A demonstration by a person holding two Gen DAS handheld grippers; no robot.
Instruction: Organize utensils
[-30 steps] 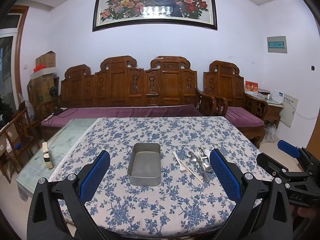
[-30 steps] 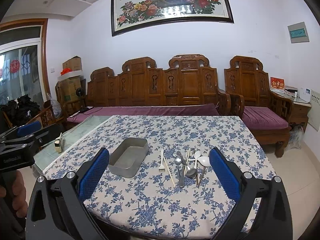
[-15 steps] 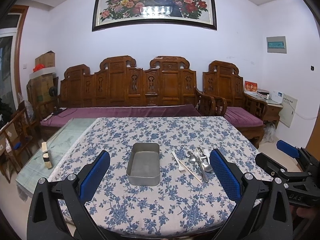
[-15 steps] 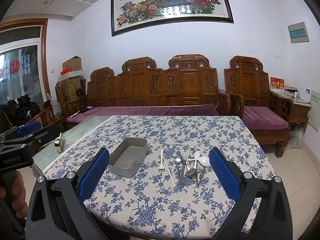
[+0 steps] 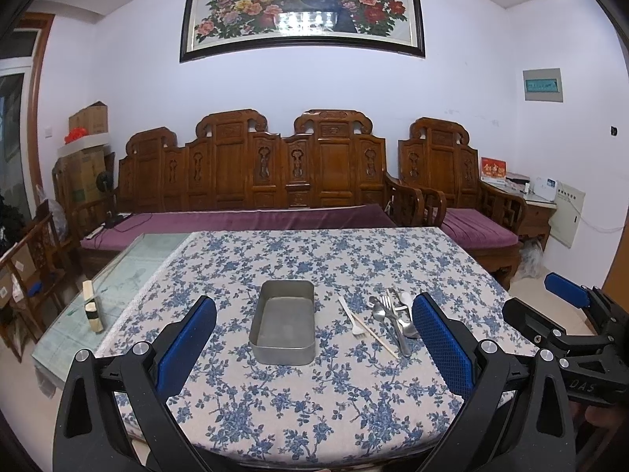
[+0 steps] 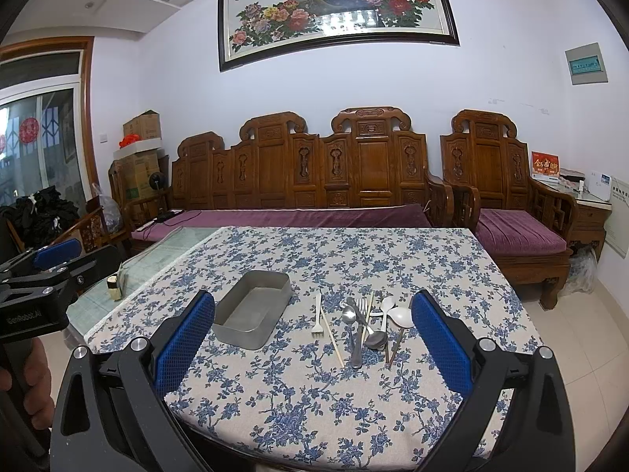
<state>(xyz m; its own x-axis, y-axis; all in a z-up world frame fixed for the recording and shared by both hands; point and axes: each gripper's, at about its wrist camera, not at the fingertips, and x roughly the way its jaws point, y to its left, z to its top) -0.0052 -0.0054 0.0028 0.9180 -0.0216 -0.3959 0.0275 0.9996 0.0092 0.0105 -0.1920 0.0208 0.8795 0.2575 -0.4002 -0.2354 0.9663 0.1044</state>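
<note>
Centrally, the table (image 6: pixel 393 267) bears the metal tray (image 6: pixel 251 314) at mid-frame, empty, with the utensil pile (image 6: pixel 365 326) just right of it. Left hand-held gripper (image 5: pixel 314 350) and right hand-held gripper (image 6: pixel 310 346) both gape wide, holding nothing, at the lower frame edge. Risk: overlapping spoons, forks and chopsticks may lift together or scatter when one is pinched.

Beyond my table (image 5: pixel 275 413) with its blue-flowered cloth (image 6: pixel 393 259) I see a carved wooden sofa (image 5: pixel 251 173) with purple cushions, an armchair (image 6: pixel 507 196) beside it, a peacock painting (image 5: pixel 302 8) above, and cardboard boxes (image 6: pixel 139 157) stacked left.
</note>
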